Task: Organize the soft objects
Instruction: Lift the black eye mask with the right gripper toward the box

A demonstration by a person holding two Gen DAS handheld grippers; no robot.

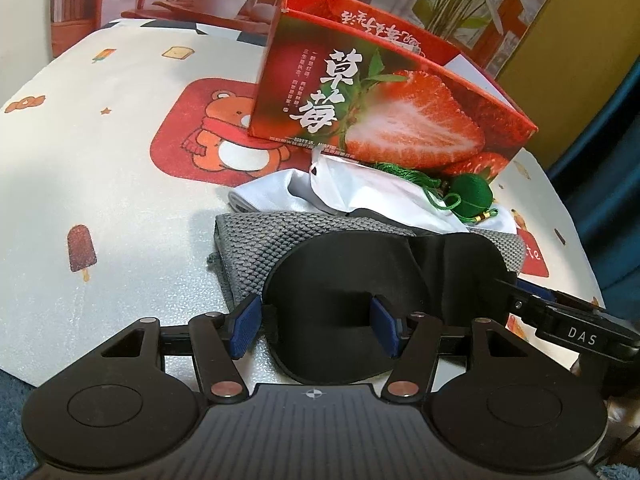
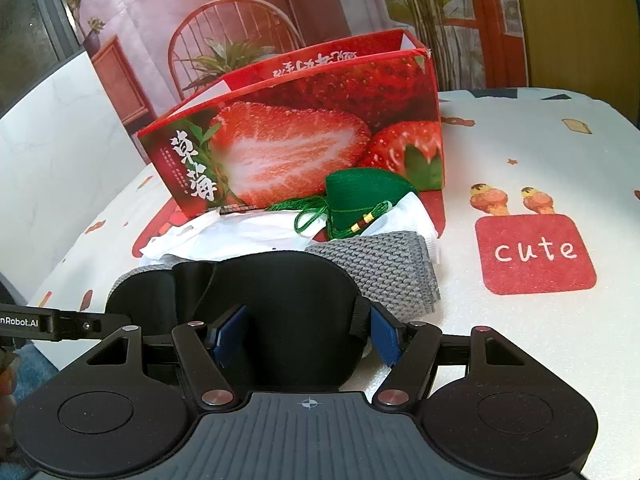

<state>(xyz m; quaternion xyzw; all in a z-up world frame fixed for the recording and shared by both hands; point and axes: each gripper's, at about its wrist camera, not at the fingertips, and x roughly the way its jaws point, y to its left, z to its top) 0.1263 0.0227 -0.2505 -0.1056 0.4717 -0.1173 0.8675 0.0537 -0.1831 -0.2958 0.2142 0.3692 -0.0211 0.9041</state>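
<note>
A black padded fabric eye mask (image 1: 352,280) is being found lying across a folded grey knitted cloth (image 1: 248,252), near the front edge of the table with the cartoon-print white covering (image 1: 120,200). Its two ends are being straddled, not pinched: the left gripper (image 1: 316,324) and right gripper (image 2: 306,338) are each being kept parted, blue pads (image 1: 246,324) beside the fabric without visible pressing. This is being judged as readiness for a two-ended lift or fold. Behind, crumpled white cloth (image 2: 224,236) and a green thread-wound ornament (image 2: 360,200) are being left against the open red strawberry-print cardboard box (image 2: 288,148), the likely receptacle.
</note>
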